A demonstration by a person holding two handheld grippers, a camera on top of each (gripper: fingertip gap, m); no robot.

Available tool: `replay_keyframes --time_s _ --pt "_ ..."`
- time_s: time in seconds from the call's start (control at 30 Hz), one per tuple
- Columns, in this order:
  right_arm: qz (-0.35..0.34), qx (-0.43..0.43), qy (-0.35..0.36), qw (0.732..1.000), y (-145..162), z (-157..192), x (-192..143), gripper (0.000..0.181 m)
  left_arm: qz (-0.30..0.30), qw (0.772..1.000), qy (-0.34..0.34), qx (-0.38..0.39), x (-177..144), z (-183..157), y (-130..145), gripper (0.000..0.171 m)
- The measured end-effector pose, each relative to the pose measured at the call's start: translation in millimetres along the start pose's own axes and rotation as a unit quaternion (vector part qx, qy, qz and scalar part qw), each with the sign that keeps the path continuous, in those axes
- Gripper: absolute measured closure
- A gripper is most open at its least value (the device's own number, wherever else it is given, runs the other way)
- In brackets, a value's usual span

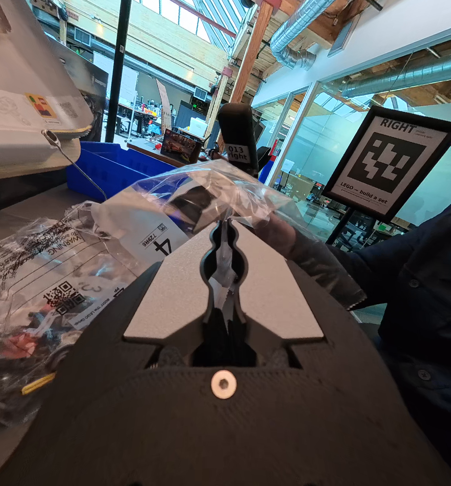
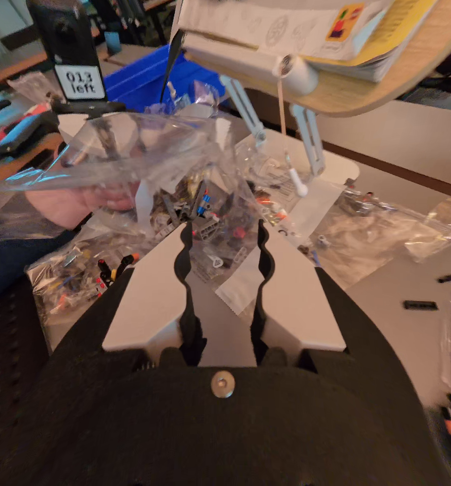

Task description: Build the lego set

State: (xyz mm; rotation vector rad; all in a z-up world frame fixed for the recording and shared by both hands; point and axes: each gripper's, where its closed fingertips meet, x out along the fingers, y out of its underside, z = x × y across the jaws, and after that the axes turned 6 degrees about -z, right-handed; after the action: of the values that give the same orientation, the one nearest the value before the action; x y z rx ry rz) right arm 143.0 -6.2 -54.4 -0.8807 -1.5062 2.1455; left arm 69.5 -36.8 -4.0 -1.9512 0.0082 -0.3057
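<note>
My left gripper (image 1: 224, 223) is shut on the edge of a clear plastic bag (image 1: 213, 184) that has a white numbered label, and holds it up. The same bag (image 2: 140, 147) hangs in front of my right gripper (image 2: 224, 228), with small grey, blue and red lego pieces (image 2: 192, 207) in its lower part. My right gripper is open and empty, its fingertips right at the bag. A bare hand (image 2: 74, 200) touches the bag from the left. The left gripper's black body (image 2: 66, 39) shows at the top left of the right wrist view.
Several more clear bags of pieces (image 2: 363, 223) lie on the grey table (image 2: 376, 289), one with printed warnings (image 1: 48, 276). Loose black pieces (image 2: 420, 304) lie to the right. An instruction booklet (image 2: 298, 26) rests on a wooden stand (image 2: 350, 100) overhead. A blue bin (image 2: 145, 76) is behind. A framed sign (image 1: 387, 163) stands to the right.
</note>
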Motion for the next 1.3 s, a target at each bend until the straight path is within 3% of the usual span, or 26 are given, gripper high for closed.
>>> replay_keyframes --time_s 0.1,0.27,0.4,0.53,0.57,0.67,0.73,1.3 --pt "-0.043 0.018 -0.008 0.999 -12 -5 -13 0.132 -0.018 1.0 0.002 -0.004 -5 0 -7 0.169" --pt "-0.044 0.035 -0.019 0.998 -10 -4 -10 0.126 -0.023 1.0 0.012 -0.011 -8 -2 -8 0.17" --pt "-0.045 0.021 -0.009 0.999 -11 -4 -11 0.138 -0.026 0.999 0.026 -0.013 -8 -7 -9 0.17" --pt "-0.061 0.051 -0.021 0.997 -15 -6 -14 0.129 -0.034 0.999 0.03 -0.017 -11 -7 -12 0.171" --pt "-0.06 0.05 -0.021 0.997 -13 -6 -14 0.131 -0.035 0.999 0.032 -0.018 -11 -7 -12 0.171" --pt "-0.038 0.039 -0.059 0.997 -6 9 -10 0.171 -0.03 0.999 0.029 -0.018 -10 -6 -10 0.171" --pt "-0.037 0.035 -0.084 0.995 -5 18 -8 0.181 -0.031 0.999 0.029 -0.019 -10 -6 -10 0.171" --pt "-0.052 0.022 -0.133 0.989 -17 43 -26 0.181 -0.065 0.997 -0.035 -0.004 -32 14 -26 0.171"
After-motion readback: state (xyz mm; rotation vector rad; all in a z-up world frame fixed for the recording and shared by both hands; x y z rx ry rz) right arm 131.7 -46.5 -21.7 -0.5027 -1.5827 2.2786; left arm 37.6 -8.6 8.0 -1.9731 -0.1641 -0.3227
